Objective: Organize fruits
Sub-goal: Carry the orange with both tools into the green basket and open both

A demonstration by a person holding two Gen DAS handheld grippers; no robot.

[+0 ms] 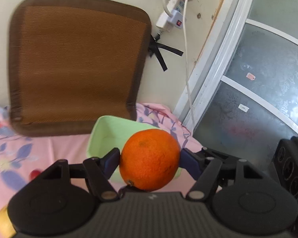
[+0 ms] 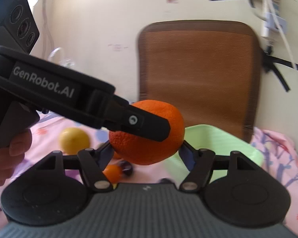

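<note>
A bed with a pink flowery sheet (image 2: 278,154) carries the things. A light green box (image 2: 224,144) sits on it near the back edge, by the wall. A yellow fruit (image 2: 74,139), a small orange fruit (image 2: 112,172) and something small and dark (image 2: 127,168) lie toward the left.

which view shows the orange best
The left wrist view: the orange sits unobstructed between the left gripper fingers, with peel texture and stem end visible. In the right wrist view, the same orange is partly covered by a black finger of the left gripper crossing in front.
</note>
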